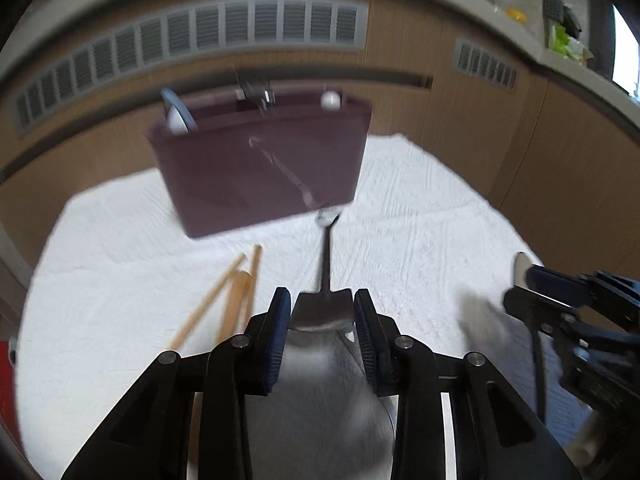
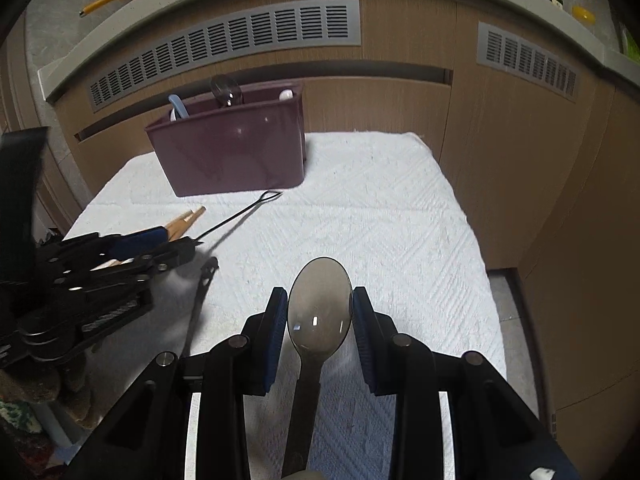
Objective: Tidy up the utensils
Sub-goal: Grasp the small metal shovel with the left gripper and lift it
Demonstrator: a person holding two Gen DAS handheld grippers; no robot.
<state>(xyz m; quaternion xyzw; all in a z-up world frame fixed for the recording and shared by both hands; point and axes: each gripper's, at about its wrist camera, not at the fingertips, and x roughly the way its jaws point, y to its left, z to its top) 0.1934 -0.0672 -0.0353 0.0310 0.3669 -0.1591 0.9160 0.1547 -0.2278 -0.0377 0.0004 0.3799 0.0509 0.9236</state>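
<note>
Left claw (image 1: 322, 312) gripping one spatula (image 1: 326, 308), right claw (image 2: 320, 312) one spoon (image 2: 319, 304)

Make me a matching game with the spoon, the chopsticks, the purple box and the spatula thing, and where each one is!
Things:
1. spoon
2. chopsticks
3. purple box
4. spatula

Places:
A. lying on the white towel
B. standing at the far end of the towel, utensils sticking up out of it
C. between the fingers of the right gripper
D. between the fingers of the left gripper

Pairs: 1-C, 2-A, 3-B, 4-D
</note>
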